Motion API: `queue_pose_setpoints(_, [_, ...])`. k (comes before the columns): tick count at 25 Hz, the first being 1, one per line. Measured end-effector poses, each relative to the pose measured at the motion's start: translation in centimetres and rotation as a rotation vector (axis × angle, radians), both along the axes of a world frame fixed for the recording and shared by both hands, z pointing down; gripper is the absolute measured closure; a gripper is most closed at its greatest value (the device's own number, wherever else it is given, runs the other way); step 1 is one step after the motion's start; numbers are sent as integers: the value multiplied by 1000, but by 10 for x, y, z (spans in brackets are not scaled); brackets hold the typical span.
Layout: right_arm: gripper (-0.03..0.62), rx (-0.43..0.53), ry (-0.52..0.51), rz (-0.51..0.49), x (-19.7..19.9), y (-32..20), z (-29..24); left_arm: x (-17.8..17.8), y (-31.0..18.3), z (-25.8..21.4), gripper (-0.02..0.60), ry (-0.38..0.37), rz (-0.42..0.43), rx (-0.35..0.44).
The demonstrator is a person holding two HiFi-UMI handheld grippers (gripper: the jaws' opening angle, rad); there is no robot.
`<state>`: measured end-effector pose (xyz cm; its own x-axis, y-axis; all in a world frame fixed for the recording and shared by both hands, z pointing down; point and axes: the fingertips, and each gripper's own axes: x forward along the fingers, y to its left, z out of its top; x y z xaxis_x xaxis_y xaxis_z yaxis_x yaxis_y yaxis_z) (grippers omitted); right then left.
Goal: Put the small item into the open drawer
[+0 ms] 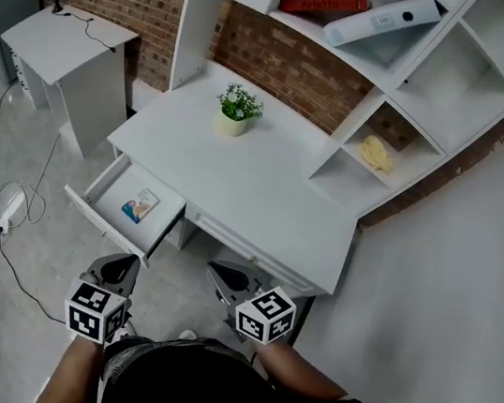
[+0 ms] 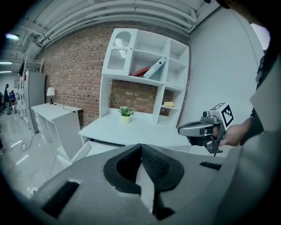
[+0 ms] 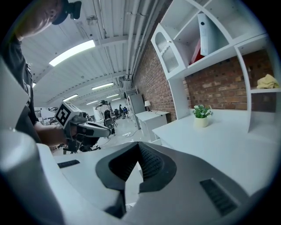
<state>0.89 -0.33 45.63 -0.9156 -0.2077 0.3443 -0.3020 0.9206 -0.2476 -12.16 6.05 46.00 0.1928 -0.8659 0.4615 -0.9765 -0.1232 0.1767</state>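
left gripper (image 1: 118, 266) and right gripper (image 1: 223, 275) hang low by the person's body, jaws pressed together on nothing, and since the small item (image 1: 140, 205) seemingly lies inside the open drawer (image 1: 106, 223) already, best keep both clear of its front.

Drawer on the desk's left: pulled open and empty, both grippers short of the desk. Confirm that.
Not empty. The head view shows the drawer pulled open with a small printed item lying flat in it. The rest stands: the left gripper and right gripper are short of the desk.
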Motion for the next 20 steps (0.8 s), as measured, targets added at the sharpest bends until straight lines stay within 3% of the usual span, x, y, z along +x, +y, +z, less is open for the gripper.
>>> queue_pose_setpoints(9, [589, 0, 20, 40, -41, 21, 1, -46, 17, -1, 565, 10, 21, 4])
queue_pose_setpoints(20, [589, -18, 39, 89, -64, 35, 12, -76, 30, 8, 565, -17, 80, -11])
